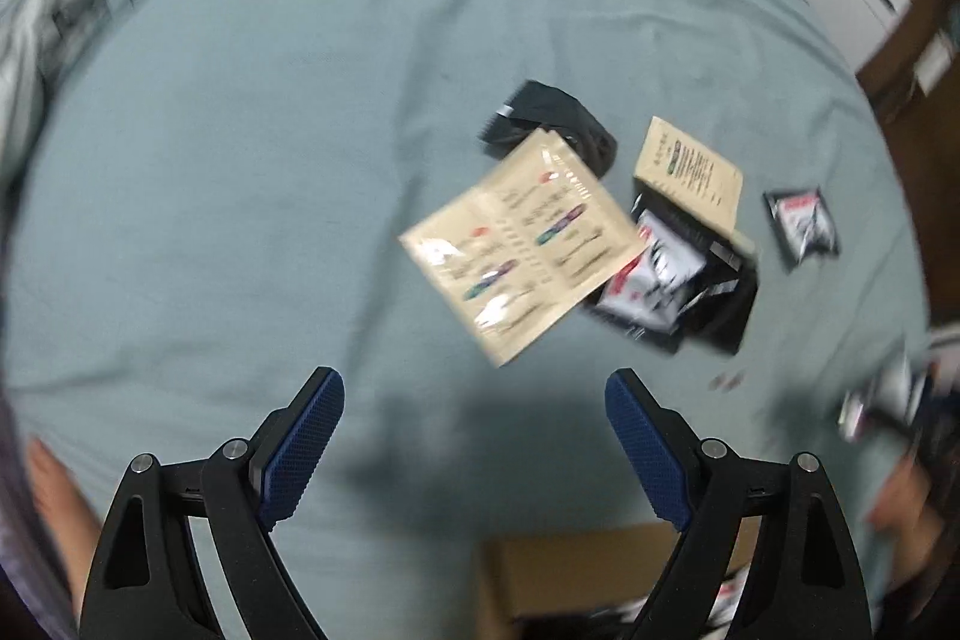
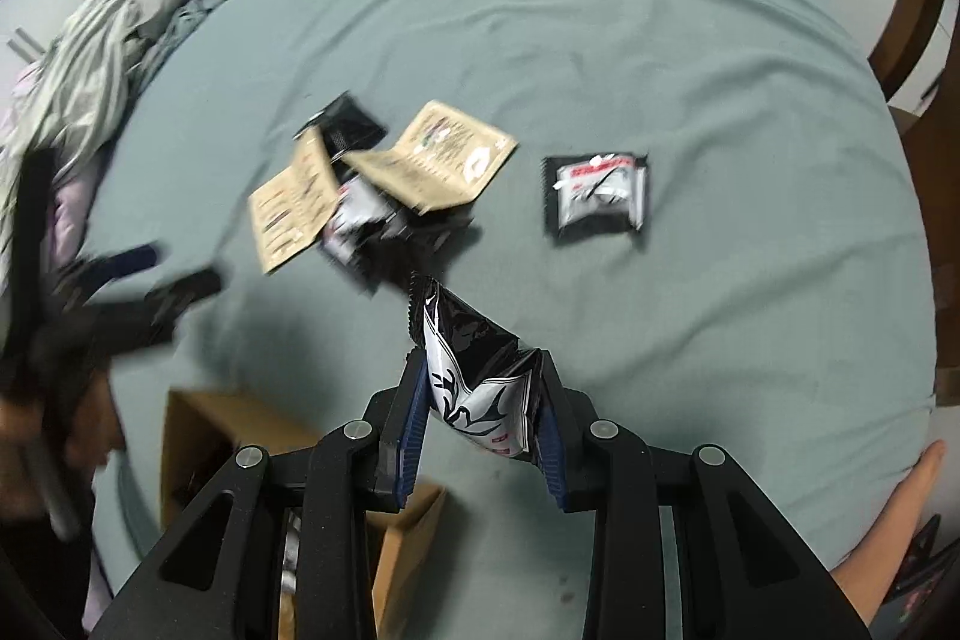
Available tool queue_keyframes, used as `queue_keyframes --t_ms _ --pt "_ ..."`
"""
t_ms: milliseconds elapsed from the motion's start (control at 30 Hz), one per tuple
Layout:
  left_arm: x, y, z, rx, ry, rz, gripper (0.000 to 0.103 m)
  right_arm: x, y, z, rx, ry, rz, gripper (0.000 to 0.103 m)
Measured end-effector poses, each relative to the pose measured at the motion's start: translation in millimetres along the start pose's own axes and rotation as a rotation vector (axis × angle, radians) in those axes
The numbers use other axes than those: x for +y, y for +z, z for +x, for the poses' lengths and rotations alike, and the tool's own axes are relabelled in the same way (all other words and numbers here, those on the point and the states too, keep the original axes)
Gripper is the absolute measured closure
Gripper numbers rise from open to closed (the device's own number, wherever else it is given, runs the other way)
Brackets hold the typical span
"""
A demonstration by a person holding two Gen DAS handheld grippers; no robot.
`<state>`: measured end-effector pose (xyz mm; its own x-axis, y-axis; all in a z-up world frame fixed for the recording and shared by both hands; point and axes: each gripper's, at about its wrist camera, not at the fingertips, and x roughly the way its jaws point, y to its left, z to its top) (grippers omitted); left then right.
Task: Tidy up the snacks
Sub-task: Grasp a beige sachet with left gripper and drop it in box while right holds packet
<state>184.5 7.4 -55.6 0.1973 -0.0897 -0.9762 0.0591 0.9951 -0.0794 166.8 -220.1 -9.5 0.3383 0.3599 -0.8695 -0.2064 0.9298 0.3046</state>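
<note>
Snack packets lie in a pile on a teal bed sheet (image 1: 240, 160). A large beige packet (image 1: 522, 244) lies ahead of my open, empty left gripper (image 1: 474, 394); a smaller beige packet (image 1: 690, 172) and black-and-white packets (image 1: 654, 280) lie beside it, one black-and-white packet (image 1: 801, 226) apart at the right. My right gripper (image 2: 483, 388) is shut on a black-and-white snack packet (image 2: 480, 370), held above the sheet. The right wrist view shows the pile (image 2: 384, 184) and the lone packet (image 2: 597, 196) beyond it.
A cardboard box (image 2: 204, 436) with packets inside stands at the near edge, below both grippers; it also shows in the left wrist view (image 1: 576, 568). Crumpled bedding (image 2: 120, 34) lies at the far left. The left gripper appears blurred at the left (image 2: 150, 292).
</note>
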Motion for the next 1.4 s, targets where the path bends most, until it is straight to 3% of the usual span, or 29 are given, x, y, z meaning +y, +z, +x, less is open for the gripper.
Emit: queue_keyframes --t_ms 133,267,400,433,500,600,667,700,733,767,800,833,967,1100,1200,1300,1400 --pt "5 24 24 0.043 -0.018 -0.139 0.013 2 -23 -21 -0.015 0.018 -0.082 0.072" --pt "6 46 43 0.078 -0.055 -0.231 0.013 -11 -39 -39 -0.012 0.048 -0.076 0.072" --pt "-5 65 58 0.080 -0.053 -0.234 0.012 -27 -48 -51 -0.002 0.085 -0.029 0.072" --pt "-6 69 61 0.091 -0.051 -0.233 0.005 -31 -50 -53 0.001 0.090 -0.019 0.072" --pt "-11 74 66 0.088 -0.021 -0.228 0.000 -37 -52 -52 0.012 0.098 0.004 0.072" --pt "-20 76 72 0.092 0.031 -0.175 0.002 -40 -51 -50 0.021 0.104 0.021 0.072" --pt "-24 72 70 0.083 0.070 -0.123 0.013 -38 -49 -50 0.019 0.098 0.013 0.072" --pt "-25 70 67 0.070 0.059 -0.110 0.025 -36 -48 -50 0.016 0.096 0.008 0.072" --pt "-26 67 61 0.059 0.028 -0.100 0.048 -34 -46 -51 0.012 0.097 0.001 0.072" --pt "-26 64 57 0.063 -0.001 -0.099 0.066 -32 -45 -51 0.009 0.098 -0.005 0.072" --pt "-23 60 53 0.085 -0.011 -0.106 0.075 -29 -45 -51 0.004 0.096 -0.014 0.072" --pt "-20 56 48 0.087 -0.009 -0.112 0.098 -27 -45 -51 0.001 0.093 -0.022 0.072" --pt "-7 36 12 0.044 -0.032 -0.082 0.100 -15 -44 -54 -0.003 0.074 -0.052 0.072" --pt "4 16 -56 -0.054 -0.068 -0.068 0.100 -3 -41 -59 -0.002 0.056 -0.074 0.072" --pt "9 2 -101 -0.095 -0.105 -0.040 0.100 -3 -39 -64 0.023 0.091 -0.034 0.072" --pt "1 -19 -126 -0.091 -0.124 0.019 0.100 0 -39 -70 0.024 0.074 -0.038 0.072" --pt "-25 -41 -137 -0.060 -0.124 0.139 0.100 3 -40 -76 0.032 0.038 -0.027 0.072"
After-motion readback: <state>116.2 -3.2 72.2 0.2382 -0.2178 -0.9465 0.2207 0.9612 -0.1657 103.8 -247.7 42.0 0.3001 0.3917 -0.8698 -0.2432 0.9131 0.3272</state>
